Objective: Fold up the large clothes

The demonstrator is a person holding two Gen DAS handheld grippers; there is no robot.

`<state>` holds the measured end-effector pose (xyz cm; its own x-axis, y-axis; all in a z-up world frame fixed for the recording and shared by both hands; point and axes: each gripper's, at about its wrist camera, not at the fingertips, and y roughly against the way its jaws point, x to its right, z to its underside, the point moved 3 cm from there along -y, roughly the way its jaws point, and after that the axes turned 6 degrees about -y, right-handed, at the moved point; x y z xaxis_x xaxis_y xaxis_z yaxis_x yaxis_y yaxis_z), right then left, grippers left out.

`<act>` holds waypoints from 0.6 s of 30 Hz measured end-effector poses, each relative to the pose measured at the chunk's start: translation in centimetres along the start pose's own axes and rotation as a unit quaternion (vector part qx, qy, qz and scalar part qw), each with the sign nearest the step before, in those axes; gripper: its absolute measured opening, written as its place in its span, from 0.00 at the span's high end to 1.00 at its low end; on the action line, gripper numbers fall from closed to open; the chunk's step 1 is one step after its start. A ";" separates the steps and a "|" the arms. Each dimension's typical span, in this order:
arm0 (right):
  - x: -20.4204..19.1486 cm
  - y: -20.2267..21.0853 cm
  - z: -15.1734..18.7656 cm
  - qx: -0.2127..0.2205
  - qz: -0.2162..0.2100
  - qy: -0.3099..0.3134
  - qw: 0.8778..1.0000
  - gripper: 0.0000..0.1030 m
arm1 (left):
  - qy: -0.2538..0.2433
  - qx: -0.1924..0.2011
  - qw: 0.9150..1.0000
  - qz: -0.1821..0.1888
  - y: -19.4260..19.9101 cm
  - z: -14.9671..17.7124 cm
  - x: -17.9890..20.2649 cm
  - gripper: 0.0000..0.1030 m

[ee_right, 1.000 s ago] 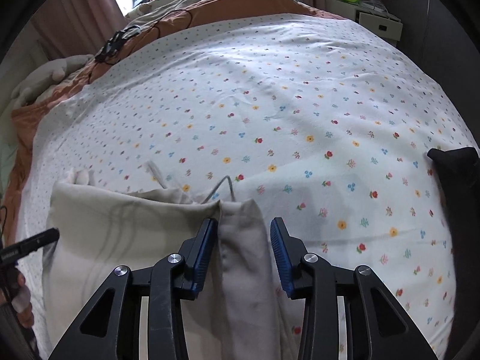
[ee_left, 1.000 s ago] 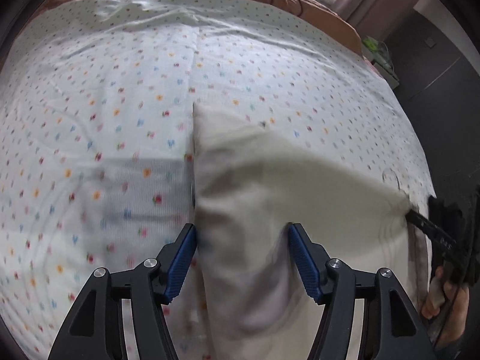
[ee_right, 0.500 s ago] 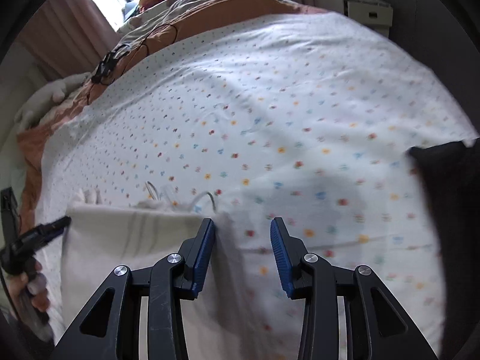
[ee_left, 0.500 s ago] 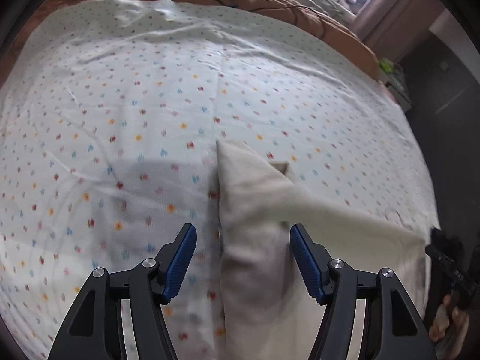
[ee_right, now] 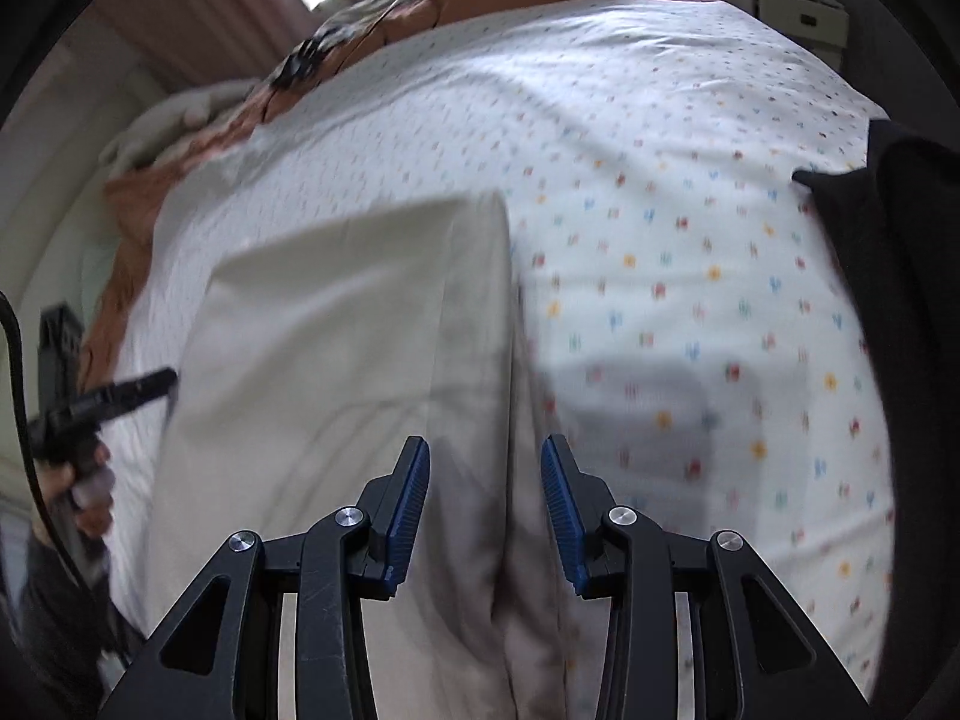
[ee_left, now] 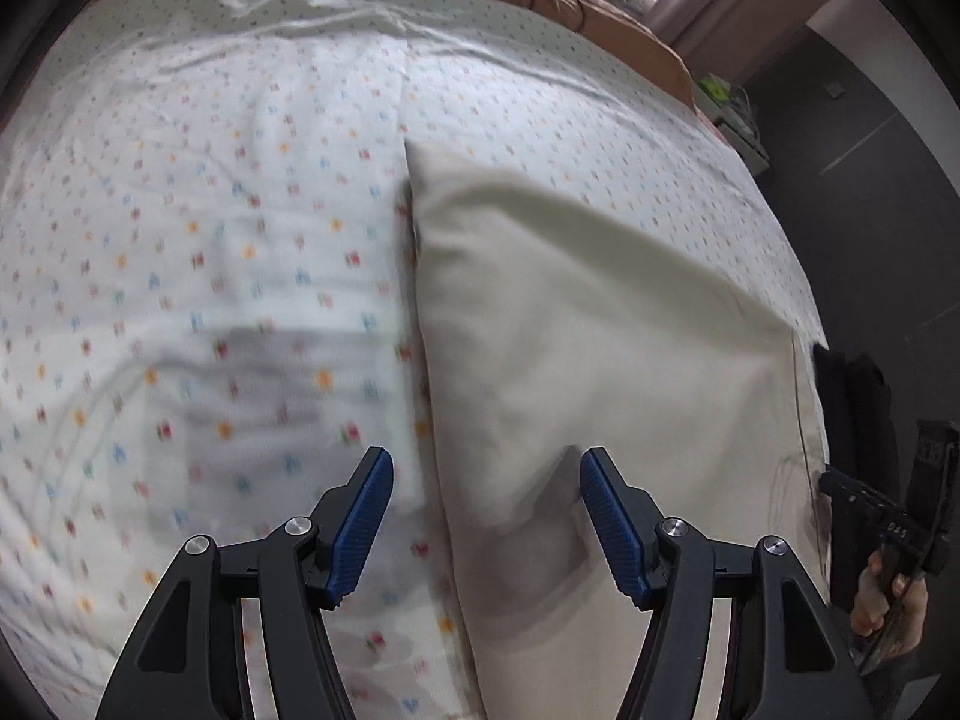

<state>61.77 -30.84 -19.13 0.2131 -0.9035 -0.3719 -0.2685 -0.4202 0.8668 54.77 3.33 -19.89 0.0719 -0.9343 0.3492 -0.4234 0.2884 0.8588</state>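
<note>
Leftmost, the left gripper point(ee_left: 486, 510) held its fingers point(ee_left: 363, 519) wide, the folded cream garment point(ee_left: 576, 324) on the flowered bed sheet point(ee_left: 210, 228) with its left edge running between them. Rightward, the right gripper point(ee_right: 485, 501) stood likewise spread over the garment's right edge, gripping nothing.

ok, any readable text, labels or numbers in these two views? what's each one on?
"045" or similar, pale digits on the black body of the right gripper, seen at the left wrist view's right edge; blurred, so uncertain.
Nothing else: the cream garment shows no label, and the bedsheet carries only small coloured flower prints, no writing.
</note>
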 end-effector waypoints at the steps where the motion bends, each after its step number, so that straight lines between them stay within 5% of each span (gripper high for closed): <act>1: 0.1 -0.1 0.6 -0.005 -0.003 0.001 1.000 0.63 | 0.000 -0.005 1.000 0.001 -0.2 0.4 0.1 0.35; 9: 1.9 0.2 4.2 -0.005 0.002 -0.029 1.000 0.73 | -0.010 -0.026 0.999 0.029 0.7 4.8 2.0 0.35; 14: 3.0 1.2 6.2 -0.017 -0.004 -0.053 0.998 0.53 | -0.014 -0.035 0.998 0.045 1.7 8.2 3.0 0.35; 18: 2.6 1.7 8.1 -0.013 -0.008 -0.038 0.999 0.58 | -0.015 -0.040 0.998 0.055 2.3 10.3 3.8 0.36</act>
<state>54.25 -34.58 -21.35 0.1444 -0.9009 -0.4093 -0.2407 -0.4332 0.8686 44.74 -1.70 -20.52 0.0012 -0.9019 0.4320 -0.3536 0.4037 0.8438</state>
